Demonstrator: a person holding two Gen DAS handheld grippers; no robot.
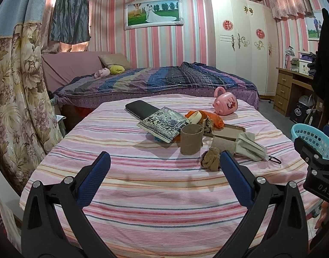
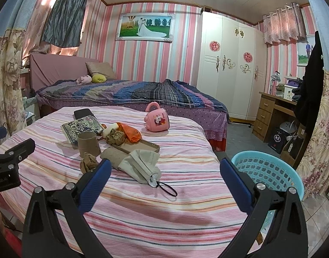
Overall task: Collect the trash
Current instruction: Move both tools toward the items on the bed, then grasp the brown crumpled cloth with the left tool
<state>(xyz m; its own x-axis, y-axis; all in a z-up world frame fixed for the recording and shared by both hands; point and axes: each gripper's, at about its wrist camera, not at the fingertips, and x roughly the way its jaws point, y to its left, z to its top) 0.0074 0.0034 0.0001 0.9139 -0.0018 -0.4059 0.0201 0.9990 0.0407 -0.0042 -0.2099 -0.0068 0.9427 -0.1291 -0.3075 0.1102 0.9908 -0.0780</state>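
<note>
Trash lies on a pink striped table (image 1: 143, 189): an upright cardboard roll (image 1: 191, 139) (image 2: 88, 144), a lying roll (image 2: 112, 155), two crumpled brown paper balls (image 1: 210, 158) (image 2: 88, 162) (image 2: 115, 137), an orange plastic bag (image 1: 216, 118) (image 2: 132, 134) and a grey face mask (image 1: 249, 143) (image 2: 140, 165). My left gripper (image 1: 165, 161) is open and empty, just short of the near paper ball. My right gripper (image 2: 165, 167) is open and empty, near the mask. A blue basket (image 2: 269, 172) (image 1: 314, 138) stands at the table's right edge.
On the table too are a pink mug (image 1: 225, 104) (image 2: 156, 119), a printed packet (image 1: 164, 123), a black case (image 1: 140, 107) and a flat tin tray (image 2: 143, 147). Behind stand a bed (image 1: 164, 79), a white wardrobe (image 1: 239, 38) and a wooden desk (image 2: 276, 111).
</note>
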